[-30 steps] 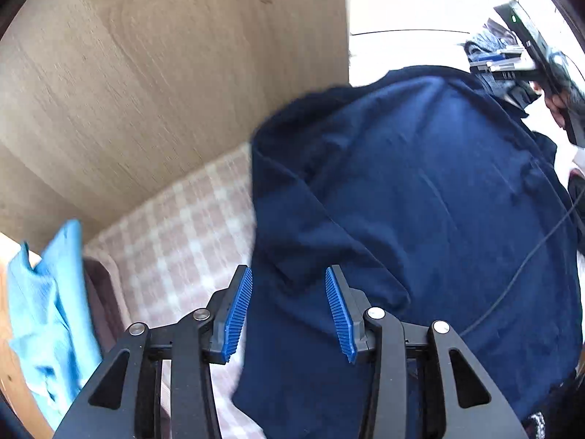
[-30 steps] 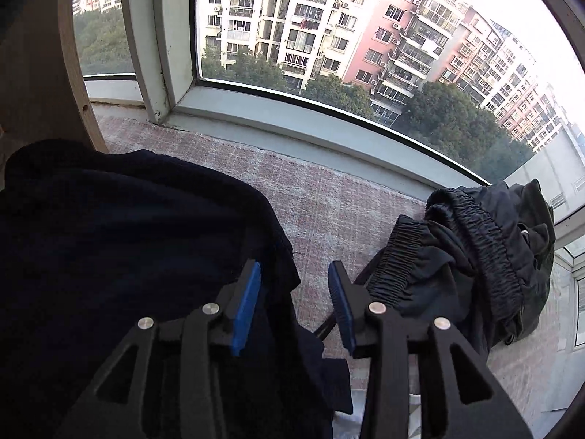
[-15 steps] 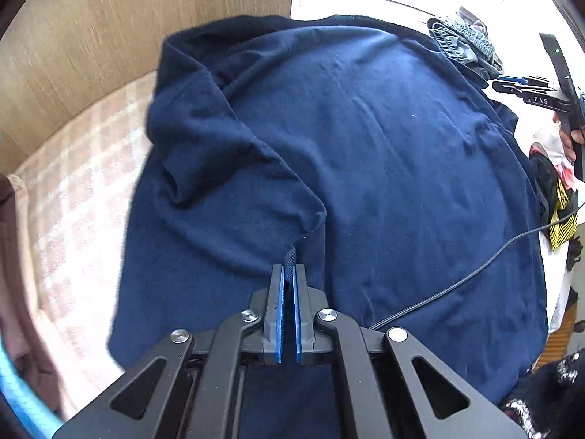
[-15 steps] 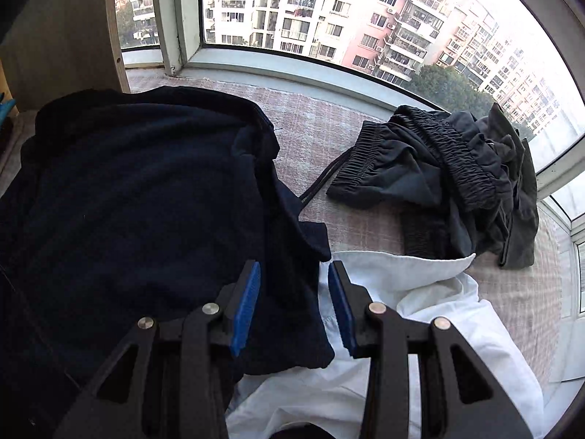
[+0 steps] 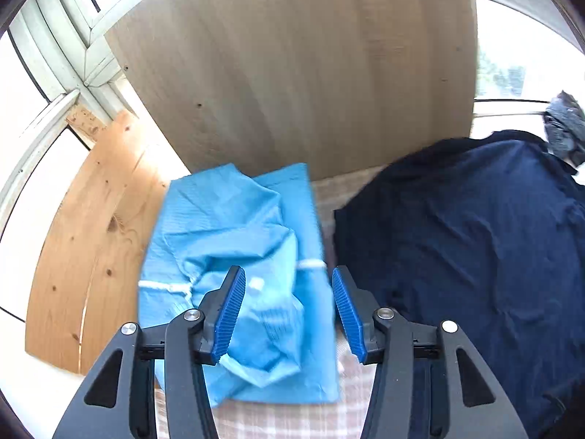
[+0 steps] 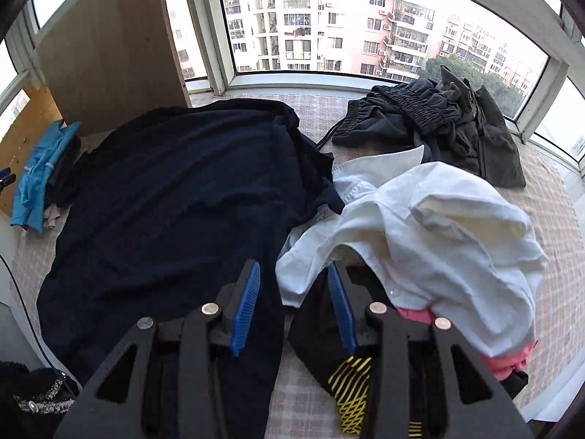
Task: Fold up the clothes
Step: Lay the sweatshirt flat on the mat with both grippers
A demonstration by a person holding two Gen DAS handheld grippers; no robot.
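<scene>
Left gripper: angled steeply downward over the light blue garment; its jaws are opening, nothing gripped. Right gripper: angled steeply downward, jaws opening slightly, empty, above the edge of the navy garment. The navy garment lies spread on the checked mat, touching the white shirt.

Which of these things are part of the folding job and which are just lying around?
Job:
navy garment
white shirt
dark shorts
light blue garment
black and yellow garment
pink garment

Lying about:
wood panel
pine board
cable
</scene>
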